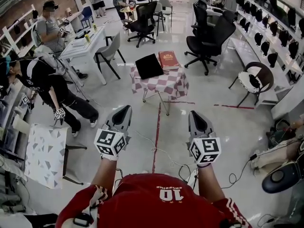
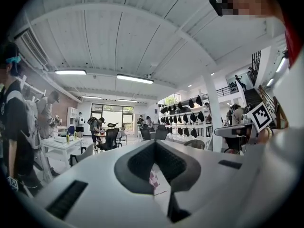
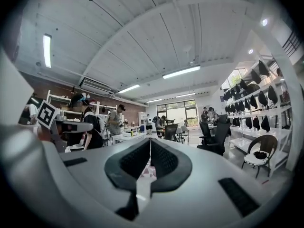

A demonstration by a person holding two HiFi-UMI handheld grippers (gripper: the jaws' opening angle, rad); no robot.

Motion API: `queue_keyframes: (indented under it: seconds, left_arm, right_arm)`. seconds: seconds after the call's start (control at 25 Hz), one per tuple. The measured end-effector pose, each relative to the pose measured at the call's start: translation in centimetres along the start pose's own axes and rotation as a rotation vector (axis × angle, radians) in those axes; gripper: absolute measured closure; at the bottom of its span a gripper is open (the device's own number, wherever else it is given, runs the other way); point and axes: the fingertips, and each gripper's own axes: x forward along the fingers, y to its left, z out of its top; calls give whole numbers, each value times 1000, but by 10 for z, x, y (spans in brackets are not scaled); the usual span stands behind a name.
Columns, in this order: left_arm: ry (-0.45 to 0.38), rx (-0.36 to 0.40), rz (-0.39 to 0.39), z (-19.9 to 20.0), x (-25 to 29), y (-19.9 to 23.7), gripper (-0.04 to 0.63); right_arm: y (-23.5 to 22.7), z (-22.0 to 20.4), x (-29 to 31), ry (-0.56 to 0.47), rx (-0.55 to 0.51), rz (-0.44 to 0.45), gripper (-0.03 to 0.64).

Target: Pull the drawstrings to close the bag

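Head view: you stand well back from the small table (image 1: 166, 87) with the chequered cloth. A flat black bag (image 1: 149, 65) lies on it, just beside a red book (image 1: 168, 60) (the drawstrings are too small to make out from here).
Left tongs (image 1: 125, 111): clenched on nothing, held level and aimed toward the table, well apart from the bag.
Right tongs (image 1: 195, 115): also clenched and empty. The right gripper view shows the two pads pressed together, with only the room beyond them.
Step in hand: the approach, as I read it. No drawstring has been touched and the bag is not yet closed.
Next move: bring both tongs up to the table, release them and find the mouth of the bag. Each pair needs a cord end between its pads before you pull.
Watch for: the cords are probably thin and limp, so set the pads squarely on them and clench fully before you draw outward. A light bag may slide on the cloth toward the book, so pull evenly on both sides.
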Motion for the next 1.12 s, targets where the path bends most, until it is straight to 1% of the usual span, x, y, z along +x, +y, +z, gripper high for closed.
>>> queue_keyframes:
  seconds: [0.2,0.32,0.48,0.68,0.84,1.12]
  left_arm:
    - [6,-11,-4,0,4,-16,589]
    - [9,-1,-2,-2,3,-28,589]
    - [21,11,16,-5,-1,-30,589]
    - [32,6,36,-14,3,-23,589]
    - [34,18,44,-20,13,-12,589]
    - [39,-3,19,-29,50,13,589]
  right_arm:
    - [-15,-4,-7,4,10,22,600]
    - [-25,-9,-7,8,17,27,598]
    - [-24,-16,-3,27,31,58,598]
    - [-23,-26,8,48,34,83,598]
    - [-23,-32,25,52,29,90,598]
    - [-31,-35,67,70,35,73,598]
